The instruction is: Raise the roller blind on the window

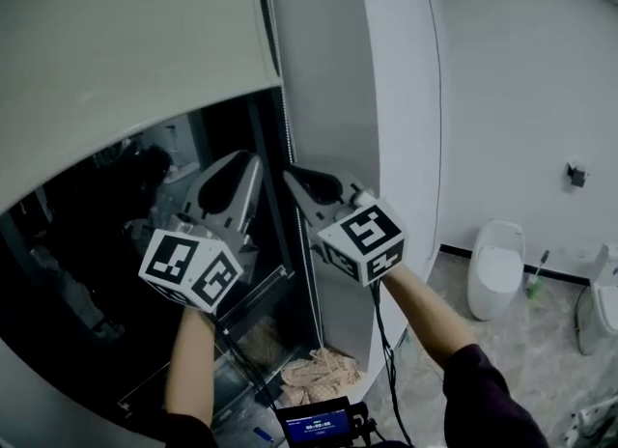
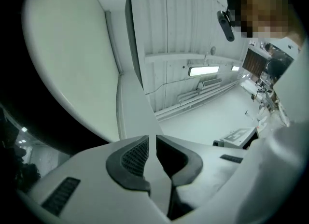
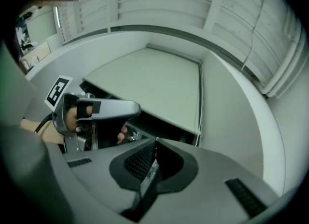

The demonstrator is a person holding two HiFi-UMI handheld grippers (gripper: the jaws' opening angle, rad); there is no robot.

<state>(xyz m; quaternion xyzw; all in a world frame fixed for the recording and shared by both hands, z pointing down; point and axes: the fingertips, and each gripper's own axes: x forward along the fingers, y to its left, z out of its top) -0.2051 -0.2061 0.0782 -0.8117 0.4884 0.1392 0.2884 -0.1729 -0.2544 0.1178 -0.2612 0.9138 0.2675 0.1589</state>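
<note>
Roller blind (image 1: 126,60) part-raised; right gripper (image 1: 289,175) pinches its bead chain (image 3: 198,131), left gripper (image 1: 248,156) closed empty just beside. A sideways tug could slip the thin chain out.

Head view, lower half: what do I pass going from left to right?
left gripper → right gripper → toilet → toilet brush → white fixture at the right edge
</note>
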